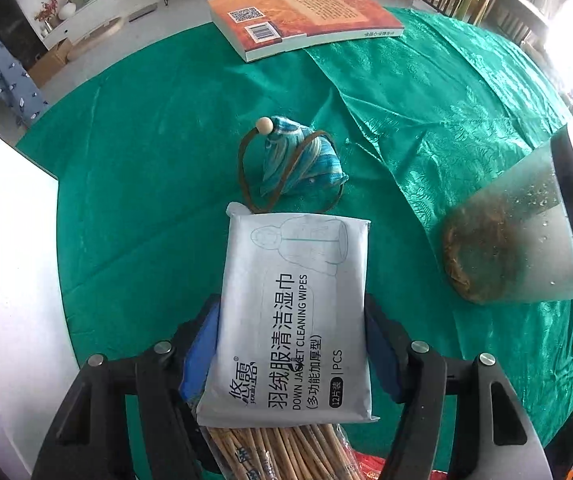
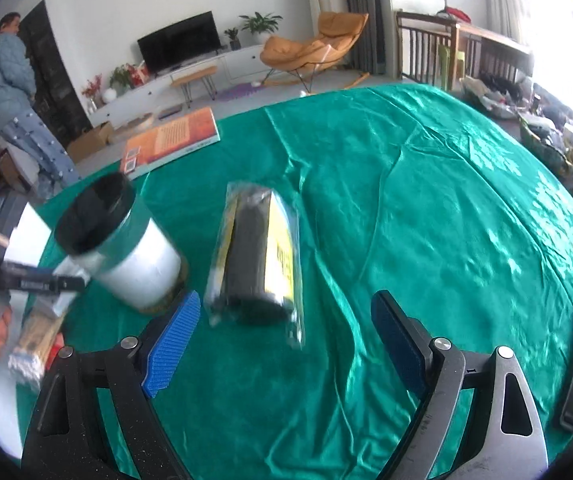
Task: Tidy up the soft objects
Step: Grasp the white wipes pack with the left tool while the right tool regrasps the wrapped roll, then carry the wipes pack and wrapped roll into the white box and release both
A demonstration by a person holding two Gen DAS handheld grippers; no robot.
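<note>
The wipes pack (image 1: pixel 292 320) is lying over a bundle of sticks (image 1: pixel 278 452) on the green tablecloth (image 1: pixel 146 200). My left gripper (image 1: pixel 292 344) is straddling it, blue pads apparently pressing both long edges. My right gripper (image 2: pixel 282 344) is standing wide apart, holding nothing, near a wrapped black roll (image 2: pixel 254 256) beside a jar (image 2: pixel 126 248).

The left tongs (image 1: pixel 292 340) point steeply down over the worktop (image 1: pixel 146 168), apparently pinching the wipes pack (image 1: pixel 294 312); the right tongs (image 2: pixel 282 332) gape empty above it.
</note>
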